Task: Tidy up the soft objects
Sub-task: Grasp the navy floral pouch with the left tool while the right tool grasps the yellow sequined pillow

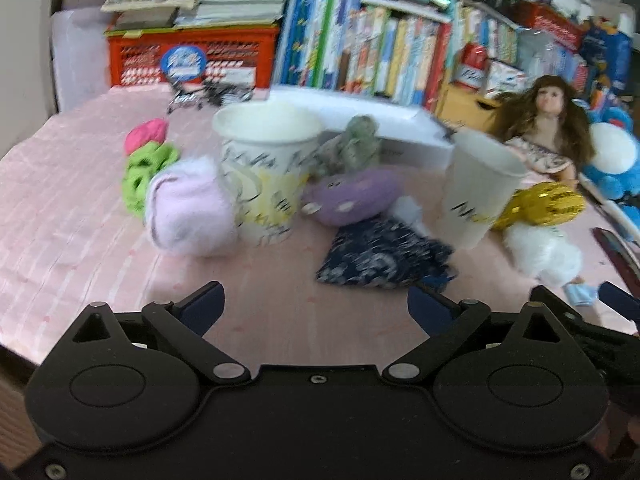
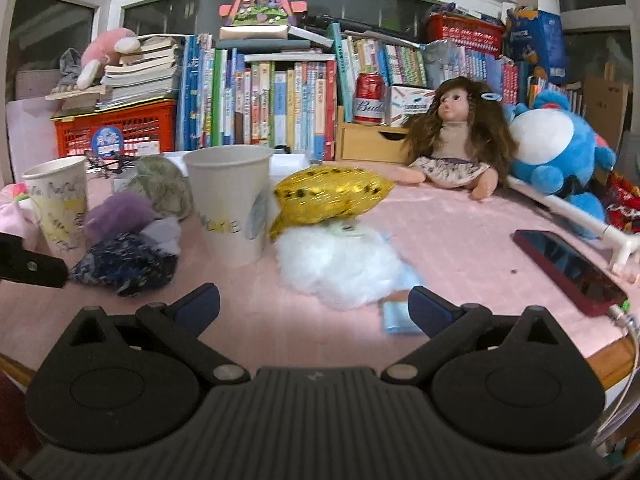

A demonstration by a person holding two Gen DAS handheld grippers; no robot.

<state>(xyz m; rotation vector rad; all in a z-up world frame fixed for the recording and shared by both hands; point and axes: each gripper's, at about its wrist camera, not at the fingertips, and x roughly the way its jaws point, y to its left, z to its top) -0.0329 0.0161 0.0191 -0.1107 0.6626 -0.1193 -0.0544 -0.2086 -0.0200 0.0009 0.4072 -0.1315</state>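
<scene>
Two paper cups stand upright and open-mouthed on the pink cloth (image 1: 80,208), a sensible arrangement if the soft things are to be dropped into them: the left cup (image 1: 267,176) with yellow and black scribbles, and the right cup (image 1: 478,192), plainer, well apart from it. The soft things lie loose around the cups rather than in them, so the sorting looks barely begun; what is inside the cups cannot be seen. Counted in the left wrist view: one pink lump (image 1: 146,134) at the far left, one green scrunchie (image 1: 146,174) just in front of it, one pale lilac sock ball (image 1: 188,216) touching the left cup, one grey-green bundle (image 1: 352,146) behind the gap between the cups, one purple pouch (image 1: 352,198) and one navy patterned cloth (image 1: 384,258) in that gap, one gold foil cushion (image 1: 540,206) resting on one white fluff ball (image 1: 540,252) to the right of the right cup. One doll (image 1: 546,132) sits far right, propped against one blue plush (image 1: 612,160); one red phone (image 2: 568,268) lies at the near right. The left gripper (image 1: 316,306) hovers near the table edge, fingers spread wide with nothing between them, aimed at the bare cloth before the navy cloth. The right gripper (image 2: 314,306) is likewise spread and empty, low in front of the fluff ball, with a small blue packet (image 2: 396,316) just beside its right finger.
</scene>
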